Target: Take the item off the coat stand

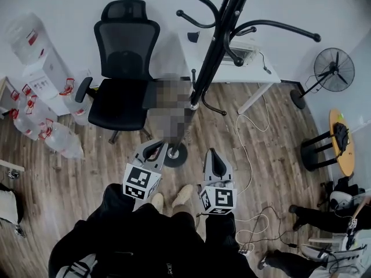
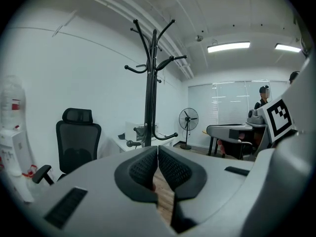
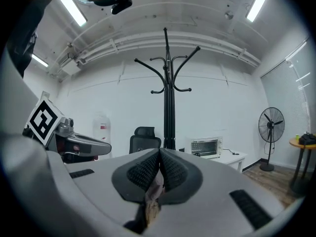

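Note:
A black coat stand (image 1: 215, 45) rises in front of me, and every hook that shows is bare. Its pole and curved arms also show in the left gripper view (image 2: 150, 93) and the right gripper view (image 3: 169, 98), with nothing hanging on them. My left gripper (image 1: 155, 147) and right gripper (image 1: 213, 153) are held side by side close to my body, short of the stand's base, both pointing roughly level at it. Both pairs of jaws are shut, pad against pad. Only floor and a pale blur show through the gaps below the pads.
A black office chair (image 1: 124, 68) stands left of the stand, with a water dispenser (image 1: 43, 68) and several water bottles (image 1: 58, 138) further left. Behind the stand is a white desk (image 1: 264, 68) with a toaster oven (image 1: 243, 52). A floor fan (image 1: 333, 68), a round table (image 1: 342, 149) and loose cables (image 1: 249, 149) are on the right.

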Demonstrator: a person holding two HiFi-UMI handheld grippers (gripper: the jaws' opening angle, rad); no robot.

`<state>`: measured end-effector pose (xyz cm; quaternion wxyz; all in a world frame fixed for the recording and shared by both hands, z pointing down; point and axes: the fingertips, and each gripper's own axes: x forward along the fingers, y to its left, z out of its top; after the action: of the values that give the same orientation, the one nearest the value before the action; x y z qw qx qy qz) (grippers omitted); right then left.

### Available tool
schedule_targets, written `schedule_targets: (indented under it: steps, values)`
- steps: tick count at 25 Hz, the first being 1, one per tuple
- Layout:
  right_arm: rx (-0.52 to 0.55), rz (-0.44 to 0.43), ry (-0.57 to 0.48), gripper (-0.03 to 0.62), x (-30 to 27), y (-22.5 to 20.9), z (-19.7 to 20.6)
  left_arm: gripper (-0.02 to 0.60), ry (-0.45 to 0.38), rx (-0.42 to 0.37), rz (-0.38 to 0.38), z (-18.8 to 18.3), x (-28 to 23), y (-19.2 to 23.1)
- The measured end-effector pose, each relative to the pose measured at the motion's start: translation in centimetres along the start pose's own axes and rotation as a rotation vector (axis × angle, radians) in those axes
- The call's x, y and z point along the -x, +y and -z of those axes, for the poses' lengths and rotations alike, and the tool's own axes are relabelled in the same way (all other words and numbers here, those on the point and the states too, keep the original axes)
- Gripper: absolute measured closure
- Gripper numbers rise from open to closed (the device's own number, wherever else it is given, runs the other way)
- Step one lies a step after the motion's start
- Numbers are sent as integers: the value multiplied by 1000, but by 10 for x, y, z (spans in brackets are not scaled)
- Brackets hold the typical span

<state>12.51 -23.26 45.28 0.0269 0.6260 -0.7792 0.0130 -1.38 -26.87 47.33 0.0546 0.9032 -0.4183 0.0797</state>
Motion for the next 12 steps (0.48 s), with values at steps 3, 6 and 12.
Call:
schedule_targets:
  steps: [3,6,12]
  values:
    - [1,-18,8,577,-18,-12,4,557,7,-1,-11,2,-20,5]
    - [0,-36,14,577,-33,-22,6,557,21,7,-28,5,-37,10]
    - [-10,-57,38,577,-57,-46,14,555,45,30,-41,13,-74,14]
